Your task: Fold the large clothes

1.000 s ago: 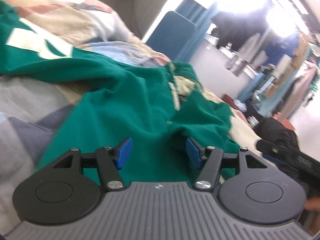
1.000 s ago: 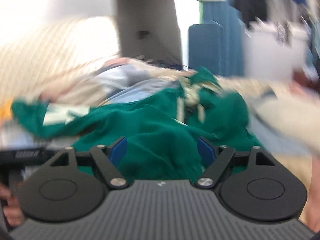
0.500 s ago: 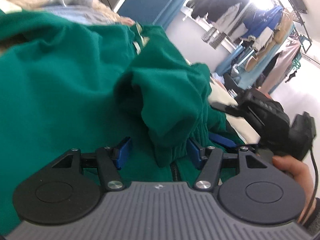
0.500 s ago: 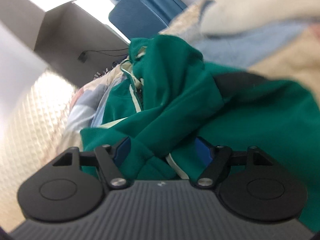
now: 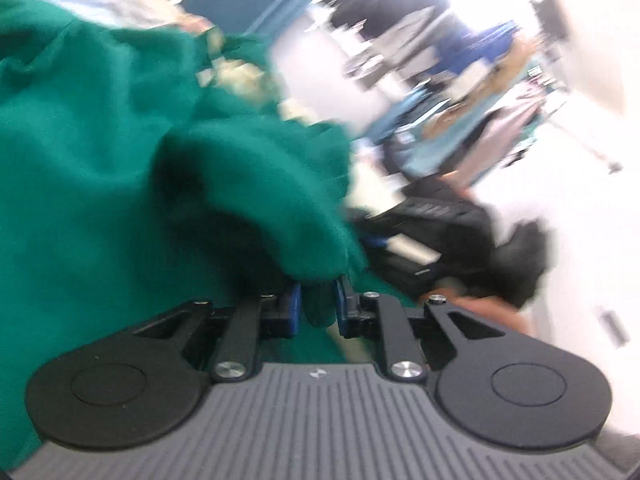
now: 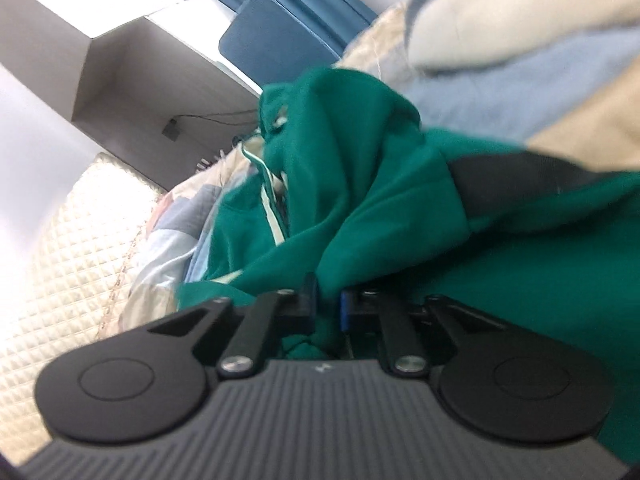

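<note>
Left wrist view: blurred green garment (image 5: 120, 168), hidden pads.

The left gripper (image 5: 317, 307) is closing on a bunched fold of the green garment (image 5: 100, 168) — cloth sits pinched between its blue pads (image 5: 294, 308). To the right, blurred, the other black gripper (image 5: 436, 240) (a hand (image 5: 480, 308) beneath it) lies beside the fabric.

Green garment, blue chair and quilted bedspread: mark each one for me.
green garment (image 6: 392, 216): right wrist view, bunched fold.
blue chair (image 6: 276, 50): right wrist view, backrest.
quilted bedspread (image 6: 68, 248): right wrist view, cream diamond-stitched surface.
</note>
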A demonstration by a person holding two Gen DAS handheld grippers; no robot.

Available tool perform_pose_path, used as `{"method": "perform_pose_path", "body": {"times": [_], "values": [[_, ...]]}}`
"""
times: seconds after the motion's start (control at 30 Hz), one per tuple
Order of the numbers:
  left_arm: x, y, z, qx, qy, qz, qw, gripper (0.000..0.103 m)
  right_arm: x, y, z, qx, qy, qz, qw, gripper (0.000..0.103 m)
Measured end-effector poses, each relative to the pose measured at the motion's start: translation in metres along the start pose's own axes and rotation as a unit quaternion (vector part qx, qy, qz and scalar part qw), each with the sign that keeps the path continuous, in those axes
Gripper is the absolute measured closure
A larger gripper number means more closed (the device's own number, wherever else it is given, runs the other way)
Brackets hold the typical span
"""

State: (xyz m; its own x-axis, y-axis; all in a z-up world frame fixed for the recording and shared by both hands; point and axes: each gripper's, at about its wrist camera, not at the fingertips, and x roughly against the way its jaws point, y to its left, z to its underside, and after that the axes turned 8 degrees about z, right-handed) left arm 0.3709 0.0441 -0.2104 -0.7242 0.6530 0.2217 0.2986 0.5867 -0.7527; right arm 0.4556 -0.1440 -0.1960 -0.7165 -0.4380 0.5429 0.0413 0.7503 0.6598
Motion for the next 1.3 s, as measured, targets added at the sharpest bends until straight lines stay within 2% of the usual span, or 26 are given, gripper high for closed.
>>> {"method": "perform_pose_path", "body": {"times": [0.07,0.17,0.27,0.37,0.43,0.53,0.57,0.67,0.77,0.83,0.93,0.97,1.0,1.07,1.17,1.23,1.3], "values": [[0.011,-0.008,-0.007,0.021,-0.015,0.053,0.9982,0.083,0.014,0.002,-0.005,0.003,-0.016,0.002,1.000,0.092],[0.031,-0.012,-0.018,0.067,-0.043,0.126,0.9888,0.083,0.037,0.001,-0.015,0.004,-0.047,0.006,0.999,0.093],[0.056,-0.005,-0.019,0.127,-0.082,0.192,0.9697,0.083,0.055,-0.009,-0.024,-0.004,-0.071,0.020,0.997,0.093],[0.078,0.009,-0.016,0.182,-0.118,0.221,0.9509,0.083,0.071,-0.023,-0.034,-0.028,-0.084,0.033,0.996,0.093],[0.090,0.018,-0.019,0.211,-0.131,0.207,0.9464,0.083,0.078,-0.030,-0.034,-0.036,-0.085,0.041,0.995,0.093],[0.096,0.038,-0.012,0.258,-0.125,0.134,0.9485,0.083,0.076,-0.031,-0.034,-0.033,-0.078,0.059,0.995,0.093],[0.097,0.045,-0.008,0.277,-0.126,0.108,0.9465,0.083,0.075,-0.030,-0.032,-0.033,-0.071,0.067,0.995,0.093],[0.094,0.071,0.001,0.338,-0.125,0.030,0.9323,0.083,0.076,-0.038,-0.021,-0.040,-0.036,0.090,0.995,0.093],[0.090,0.087,0.003,0.361,-0.129,-0.023,0.9232,0.083,0.074,-0.043,-0.011,-0.040,-0.014,0.111,0.993,0.093],[0.089,0.088,-0.002,0.355,-0.127,-0.041,0.9253,0.083,0.078,-0.043,-0.006,-0.037,-0.007,0.116,0.993,0.093],[0.090,0.080,-0.013,0.311,-0.113,-0.073,0.9408,0.083,0.084,-0.039,-0.003,-0.023,-0.008,0.121,0.992,0.093],[0.093,0.073,-0.018,0.290,-0.113,-0.086,0.9465,0.079,0.087,-0.036,-0.002,-0.014,-0.008,0.121,0.993,0.092],[0.098,0.068,-0.022,0.274,-0.113,-0.094,0.9505,0.075,0.089,-0.034,-0.001,-0.007,-0.009,0.120,0.993,0.091],[0.107,0.055,-0.030,0.235,-0.114,-0.112,0.9587,0.049,0.094,-0.029,-0.001,0.001,-0.013,0.122,0.992,0.090],[0.127,0.035,-0.034,0.169,-0.111,-0.135,0.9701,0.043,0.098,-0.023,-0.001,0.006,-0.017,0.122,0.992,0.086],[0.129,0.020,-0.036,0.125,-0.105,-0.136,0.9771,0.038,0.103,-0.020,-0.002,0.008,-0.021,0.121,0.992,0.076],[0.126,0.005,-0.035,0.090,-0.084,-0.121,0.9850,0.035,0.107,-0.018,-0.003,0.011,-0.032,0.118,0.992,0.054]]}}
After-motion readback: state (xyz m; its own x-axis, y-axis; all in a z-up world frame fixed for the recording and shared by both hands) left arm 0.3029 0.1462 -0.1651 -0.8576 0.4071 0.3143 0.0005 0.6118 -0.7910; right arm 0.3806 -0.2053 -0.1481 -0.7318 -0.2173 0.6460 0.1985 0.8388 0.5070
